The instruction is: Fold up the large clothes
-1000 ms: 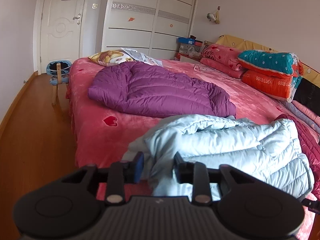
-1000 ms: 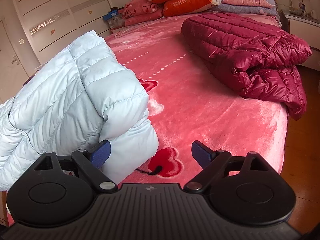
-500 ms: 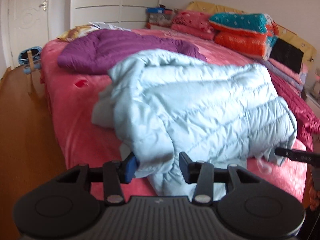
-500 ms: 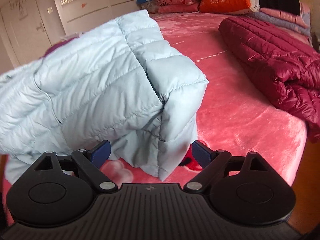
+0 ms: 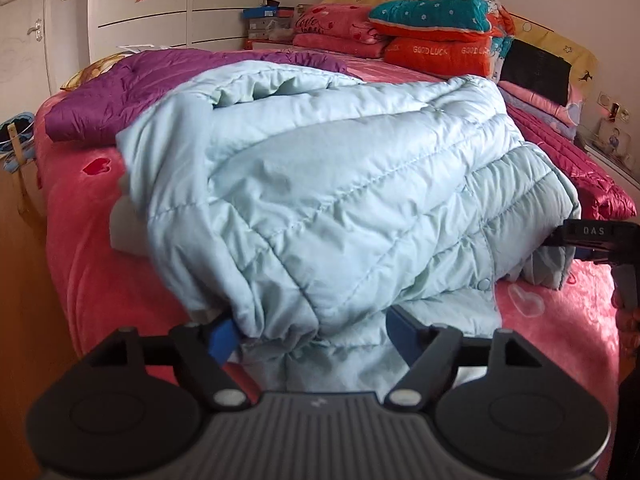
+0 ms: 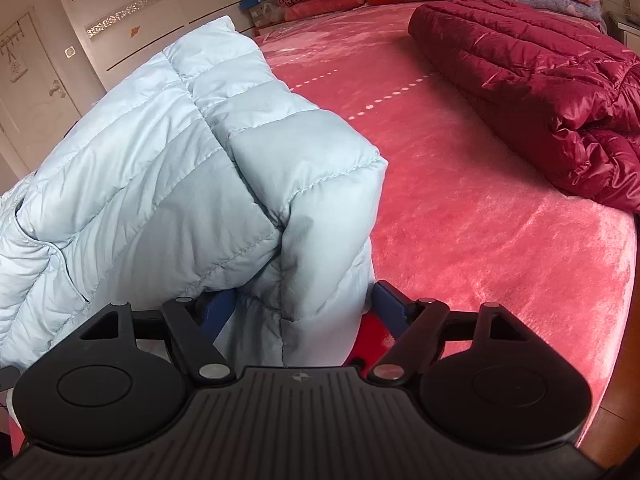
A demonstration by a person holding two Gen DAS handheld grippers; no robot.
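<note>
Pink plush covers the bed (image 5: pixel 100 264), and the light blue puffer jacket (image 5: pixel 340 184) lies bunched across its near edge, folded over on itself. My left tool (image 5: pixel 310 330) has just been opening; the jacket's rolled hem sits between its blue pads, and I judge it released rather than held, since the right-hand pad stands clear of the fabric. My right tool (image 6: pixel 298 302) has just been closing a little around the jacket's padded corner. The cloth fills the gap, but I cannot tell whether the pads press on it.

Risks, as I judge them: the padding is springy and the shell looks slick, so the fold may puff open once both tools let go. The hem at the left tool sits at the bed's edge and could slide toward the floor (image 5: pixel 24 280). If the right tool catches only the outer layer, pulling would drag the fold apart instead of moving the whole bundle.

From the left wrist I see the whole jacket, the purple jacket (image 5: pixel 132 84) behind it, and the right tool (image 5: pixel 588 236) from the side at the far corner. From the right wrist I see the dark red jacket (image 6: pixel 532 80) lying well apart, and open bedspread between them.
</note>
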